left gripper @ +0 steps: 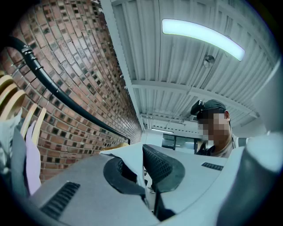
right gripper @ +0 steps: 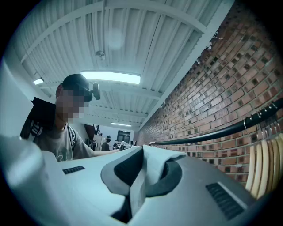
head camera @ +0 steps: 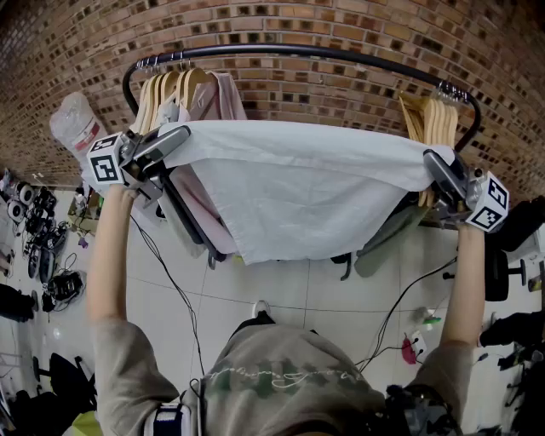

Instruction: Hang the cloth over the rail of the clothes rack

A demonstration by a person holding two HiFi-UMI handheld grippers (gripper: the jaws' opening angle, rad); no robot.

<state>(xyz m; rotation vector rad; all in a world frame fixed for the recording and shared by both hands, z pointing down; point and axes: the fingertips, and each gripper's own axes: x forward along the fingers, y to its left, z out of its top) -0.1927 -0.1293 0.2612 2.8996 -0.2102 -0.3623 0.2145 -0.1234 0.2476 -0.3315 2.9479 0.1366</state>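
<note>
Well, the white cloth is up in the air, pulled out wide between the two tongs, its top edge nearly level and the rest hanging down in a loose sheet with a slightly uneven hem. The left gripper has one upper corner and the right gripper the other. Each gripper's own view shows a fold of cloth running up between the dark pads, so both pairs of jaws are clamped tight on the fabric.

The black rail arches above and beyond the cloth's top edge, and I can follow it unbroken from end to end, so nothing is draped over it yet. From the left gripper view the rail runs along the brick wall clear of the pinched corner, not touching it.

By my reckoning the picking up and spreading are done. What is left is to carry the top edge up and over the rail, let some of the cloth fall down the far side, and open both jaws.

The stretch of rail between the wooden hangers on the left, where a pink garment hangs, and the hangers on the right is bare, which looks like the place for it. Below, cables trail across the tiled floor.
</note>
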